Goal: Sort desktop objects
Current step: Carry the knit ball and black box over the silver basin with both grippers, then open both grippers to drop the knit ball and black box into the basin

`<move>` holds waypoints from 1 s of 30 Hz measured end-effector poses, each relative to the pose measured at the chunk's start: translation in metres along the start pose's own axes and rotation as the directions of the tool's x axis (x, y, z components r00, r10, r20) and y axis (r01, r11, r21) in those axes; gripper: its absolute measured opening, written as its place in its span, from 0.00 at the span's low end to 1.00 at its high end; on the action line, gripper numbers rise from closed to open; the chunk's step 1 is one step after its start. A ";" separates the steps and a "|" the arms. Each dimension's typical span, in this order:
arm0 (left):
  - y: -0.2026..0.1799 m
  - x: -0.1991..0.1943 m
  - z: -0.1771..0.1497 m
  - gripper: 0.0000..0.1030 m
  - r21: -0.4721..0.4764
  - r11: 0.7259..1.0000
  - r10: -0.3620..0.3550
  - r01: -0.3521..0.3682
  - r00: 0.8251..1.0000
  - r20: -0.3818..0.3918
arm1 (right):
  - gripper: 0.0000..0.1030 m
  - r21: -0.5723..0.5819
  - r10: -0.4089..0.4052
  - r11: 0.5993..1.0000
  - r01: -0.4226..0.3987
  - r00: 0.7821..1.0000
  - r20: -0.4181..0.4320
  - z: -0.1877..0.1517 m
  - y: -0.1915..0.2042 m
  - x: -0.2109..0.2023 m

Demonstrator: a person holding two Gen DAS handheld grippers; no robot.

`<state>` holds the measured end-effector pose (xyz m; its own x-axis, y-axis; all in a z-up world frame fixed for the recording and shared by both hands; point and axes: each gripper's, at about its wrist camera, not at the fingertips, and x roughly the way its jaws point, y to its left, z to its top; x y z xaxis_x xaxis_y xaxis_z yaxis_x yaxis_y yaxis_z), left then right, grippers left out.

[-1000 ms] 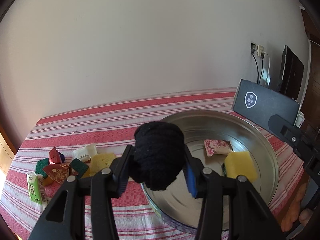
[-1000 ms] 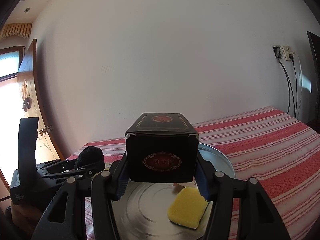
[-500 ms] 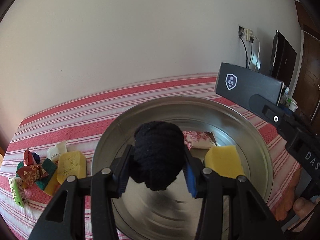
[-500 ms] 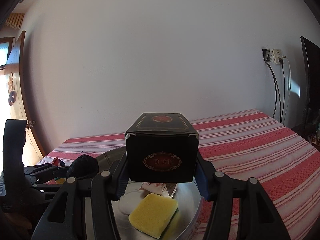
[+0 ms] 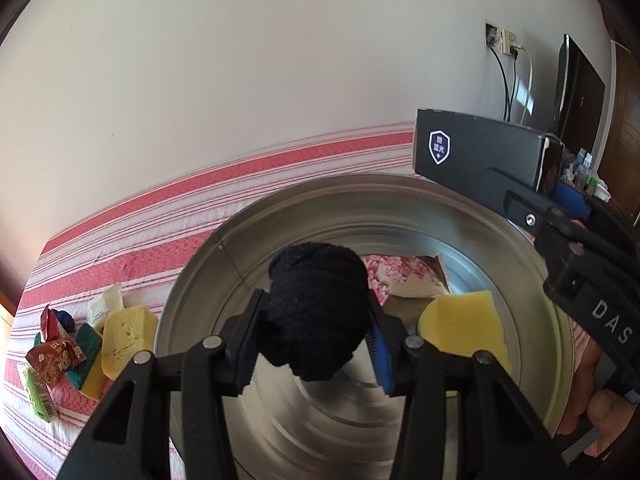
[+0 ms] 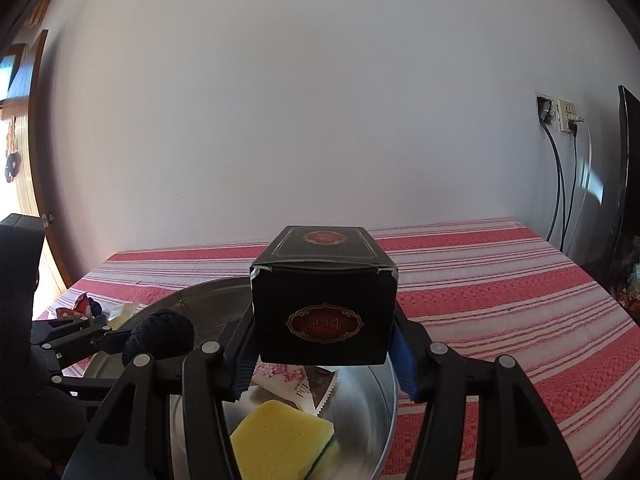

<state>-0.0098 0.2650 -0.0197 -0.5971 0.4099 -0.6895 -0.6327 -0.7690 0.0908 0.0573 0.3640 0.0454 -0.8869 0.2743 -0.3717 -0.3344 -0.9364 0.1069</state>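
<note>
Your left gripper (image 5: 316, 328) is clamped on the black knitted ball (image 5: 318, 314), low in the centre of the frame over the metal basin (image 5: 400, 196). Your right gripper (image 6: 324, 354) pinches the black box (image 6: 324, 316), held over the basin's rim, long axis running away from the camera, end label facing it. The basin sits on a red-and-white striped cloth (image 6: 500, 292) before a plain white wall (image 6: 300, 120), holding a yellow sponge (image 6: 280, 440) and a floral packet (image 5: 404, 280).

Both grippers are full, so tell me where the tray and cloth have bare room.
In the metal tray, the near and left floor is bare; the yellow sponge and floral packet fill its right-back part. The striped cloth right of the tray is bare. Left of the tray, the snack pile crowds it.
</note>
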 end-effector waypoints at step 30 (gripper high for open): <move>0.041 -0.046 -0.006 1.00 -0.107 0.985 0.156 -0.133 0.957 0.244 | 0.94 0.139 -0.070 0.990 0.019 0.925 0.373 -0.016 0.010 -0.060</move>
<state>-0.0054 0.2118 0.0117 -0.7904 0.3926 -0.4702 -0.4913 -0.8648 0.1038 0.1125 0.3346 0.0540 -0.9162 0.4006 -0.0078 -0.3918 -0.8916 0.2269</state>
